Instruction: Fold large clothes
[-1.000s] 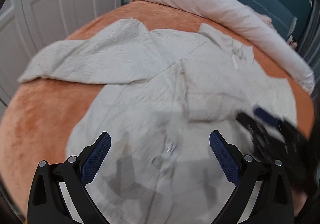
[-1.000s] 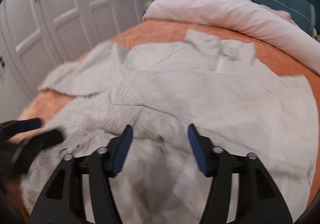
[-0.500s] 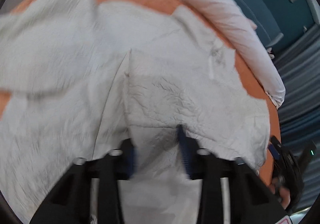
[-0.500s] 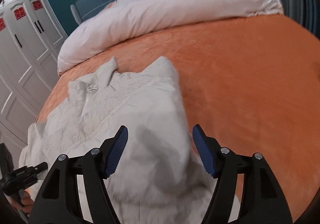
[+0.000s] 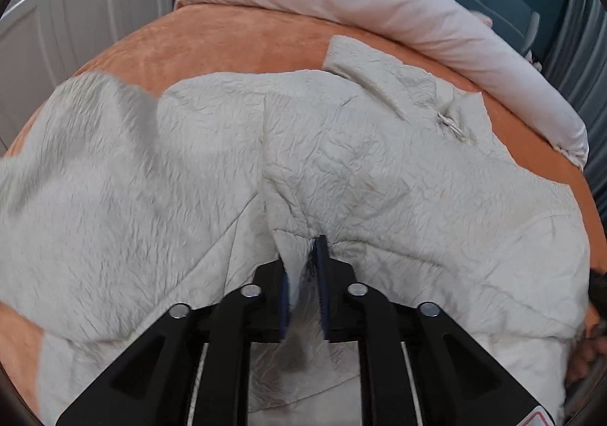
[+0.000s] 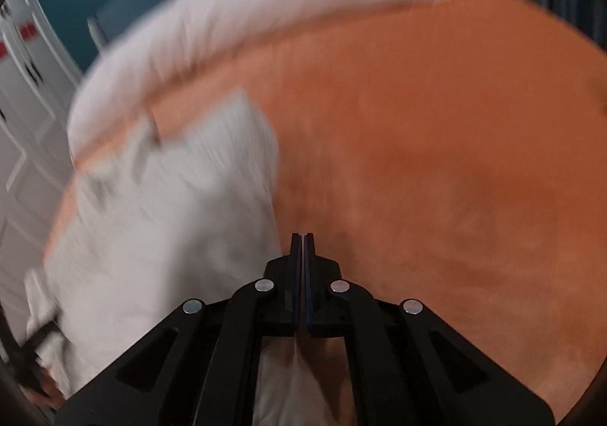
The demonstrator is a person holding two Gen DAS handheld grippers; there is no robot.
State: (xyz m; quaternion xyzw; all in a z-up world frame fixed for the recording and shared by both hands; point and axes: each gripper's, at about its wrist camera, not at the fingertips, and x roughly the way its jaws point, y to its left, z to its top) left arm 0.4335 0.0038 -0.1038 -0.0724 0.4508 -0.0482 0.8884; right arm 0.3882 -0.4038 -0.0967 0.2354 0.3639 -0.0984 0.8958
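Jacket: the big cream jacket (image 5: 379, 168) is lying spread on the orange bed cover (image 5: 235, 42), with its collar up near the rolled pink quilt (image 5: 379, 4).
Left gripper: the left gripper (image 5: 303, 274) is pinching a bunch of the jacket's cloth — its blue pads are squeezing in on the fold between them.
Right gripper: the right gripper (image 6: 302, 255) is closing all the way, pads touching. White cloth is showing under its body, so it is probably holding a thin edge, but I cannot tell for sure.
What just changed: a second ago both grippers were wide open over the jacket. Now both are squeezing in, and the right one is pointing over the bare orange cover beside the jacket's edge.
What that means: the grab looks done — the next step is likely lifting and folding one side over.
Watch out: the right view is blurry, so that hand is moving fast and a thin grip could slip.
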